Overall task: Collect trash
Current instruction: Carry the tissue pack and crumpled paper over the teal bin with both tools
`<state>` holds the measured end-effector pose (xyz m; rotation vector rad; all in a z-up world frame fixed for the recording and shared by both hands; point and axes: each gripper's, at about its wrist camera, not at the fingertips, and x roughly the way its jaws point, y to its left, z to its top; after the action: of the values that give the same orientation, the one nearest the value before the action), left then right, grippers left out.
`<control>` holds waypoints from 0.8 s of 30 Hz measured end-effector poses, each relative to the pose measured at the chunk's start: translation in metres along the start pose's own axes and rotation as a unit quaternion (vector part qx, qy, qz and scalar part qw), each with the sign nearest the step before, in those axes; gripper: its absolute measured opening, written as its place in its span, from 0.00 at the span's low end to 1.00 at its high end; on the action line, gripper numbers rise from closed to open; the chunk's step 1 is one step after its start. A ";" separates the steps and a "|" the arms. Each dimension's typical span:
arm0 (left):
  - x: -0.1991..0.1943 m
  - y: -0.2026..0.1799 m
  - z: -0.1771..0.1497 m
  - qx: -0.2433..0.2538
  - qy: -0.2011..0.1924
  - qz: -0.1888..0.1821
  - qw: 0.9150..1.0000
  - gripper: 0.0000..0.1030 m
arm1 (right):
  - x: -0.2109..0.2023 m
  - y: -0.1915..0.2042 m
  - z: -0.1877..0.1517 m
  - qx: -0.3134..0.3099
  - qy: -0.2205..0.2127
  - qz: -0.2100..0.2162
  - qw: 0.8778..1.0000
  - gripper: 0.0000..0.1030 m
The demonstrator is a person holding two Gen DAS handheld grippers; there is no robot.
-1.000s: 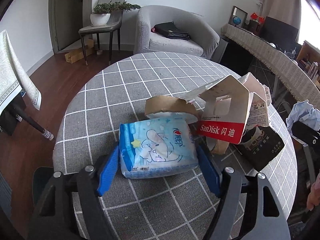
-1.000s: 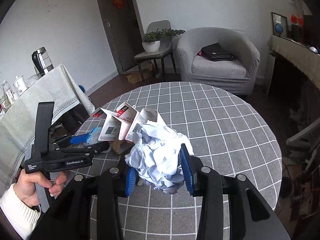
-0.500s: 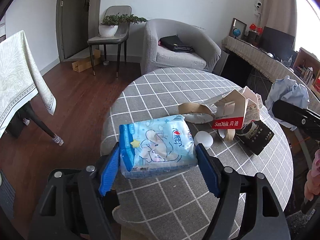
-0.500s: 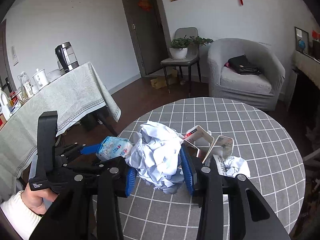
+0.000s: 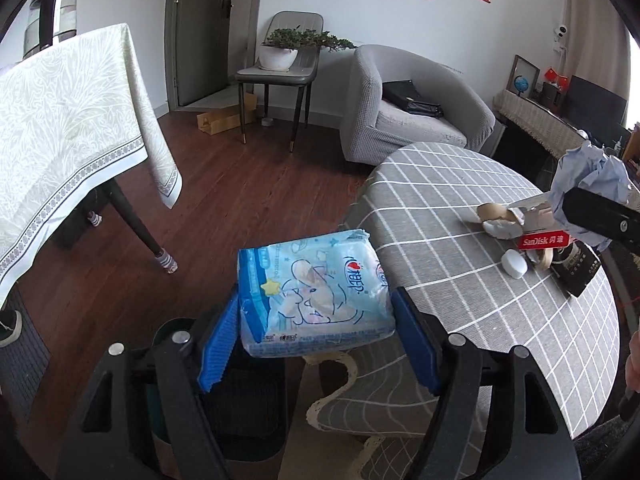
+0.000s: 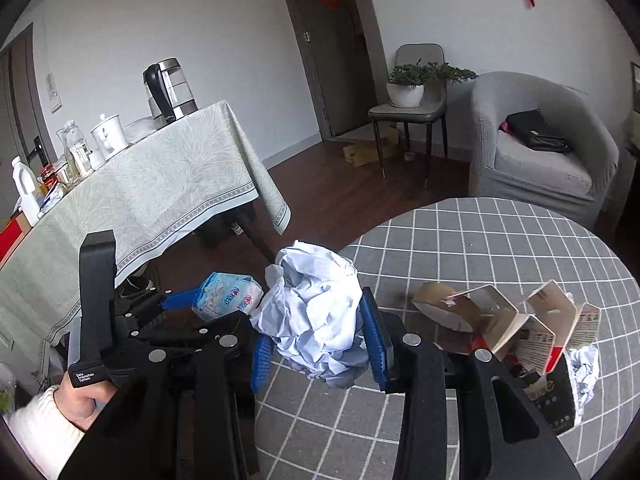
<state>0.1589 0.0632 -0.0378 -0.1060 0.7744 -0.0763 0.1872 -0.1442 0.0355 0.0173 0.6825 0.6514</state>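
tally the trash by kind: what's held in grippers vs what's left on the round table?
Held tissue pack: 1
Held crumpled paper wad: 1
Tape roll: 1
Folded SanDisk card packaging: 1
Black carton: 1
White round cap: 1
Small crumpled paper: 1
Total: 7

White walls [image 6: 200,20] — wood floor [image 5: 248,184].

The left tongs [image 5: 314,340] clasp a packet [image 5: 314,298] out past the bench [image 5: 460,248] edge, above the floor [image 5: 248,200]. To their right, the right tongs [image 6: 318,344] clasp a paper wad [image 6: 316,312] over the bench, with cardboard [image 6: 508,324] lying right of it.
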 end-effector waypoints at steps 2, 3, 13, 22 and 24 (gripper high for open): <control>0.003 0.014 -0.004 -0.006 0.009 0.008 1.000 0.73 | 0.010 0.011 0.004 -0.002 0.005 0.012 1.000 0.39; 0.005 0.020 -0.007 -0.008 0.014 0.014 1.000 0.73 | 0.015 0.017 0.005 -0.003 0.007 0.018 1.000 0.39; 0.036 0.090 -0.043 -0.033 0.069 0.068 0.995 0.73 | 0.071 0.077 0.009 -0.028 0.045 0.058 0.997 0.39; 0.052 0.129 -0.065 -0.063 0.125 0.077 0.987 0.75 | 0.115 0.107 0.005 -0.027 0.077 0.072 0.994 0.39; 0.053 0.133 -0.066 -0.070 0.130 0.075 0.986 0.78 | 0.124 0.112 0.003 -0.025 0.086 0.074 0.993 0.39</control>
<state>0.1542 0.1849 -0.1377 -0.1733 1.0470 0.1091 0.2001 0.0160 -0.0090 -0.0358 0.8368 0.8194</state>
